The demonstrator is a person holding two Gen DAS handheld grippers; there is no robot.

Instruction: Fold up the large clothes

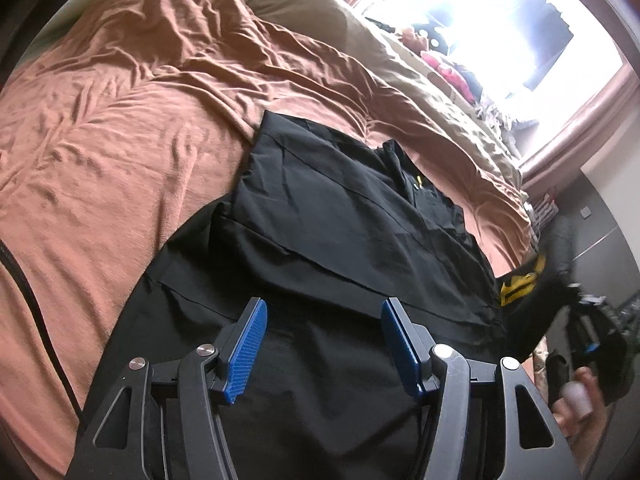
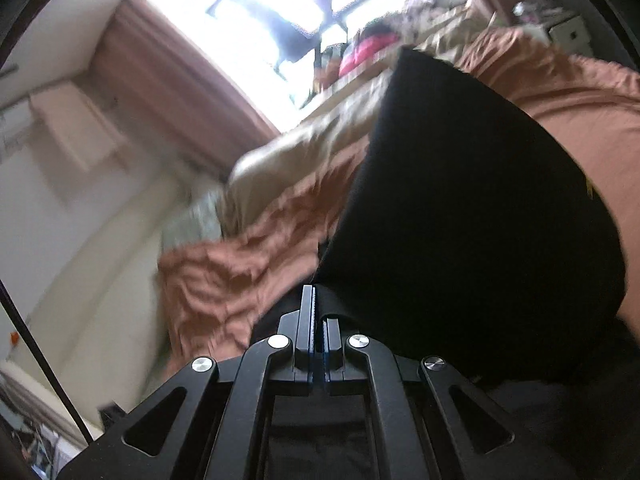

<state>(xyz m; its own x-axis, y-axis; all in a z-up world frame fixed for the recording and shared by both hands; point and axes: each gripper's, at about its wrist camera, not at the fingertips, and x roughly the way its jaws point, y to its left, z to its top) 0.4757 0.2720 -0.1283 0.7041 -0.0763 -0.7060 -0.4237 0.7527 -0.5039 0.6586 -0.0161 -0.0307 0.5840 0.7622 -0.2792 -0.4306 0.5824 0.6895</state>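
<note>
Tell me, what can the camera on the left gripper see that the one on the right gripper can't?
Only the left wrist view shows the left gripper, its blue pads apart with nothing between them, above the flat part of the black garment, plus a small yellow detail and the person's hand at the right edge.

Only the right wrist view shows the right gripper, shut on a lifted flap of the black garment, and a pale wall.

Both show the garment, the rust-coloured bedspread, the beige bedding and the bright window.

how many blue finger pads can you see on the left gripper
2: one blue pad left of the gap, the other right of it, both above the black garment with nothing between them.
</note>
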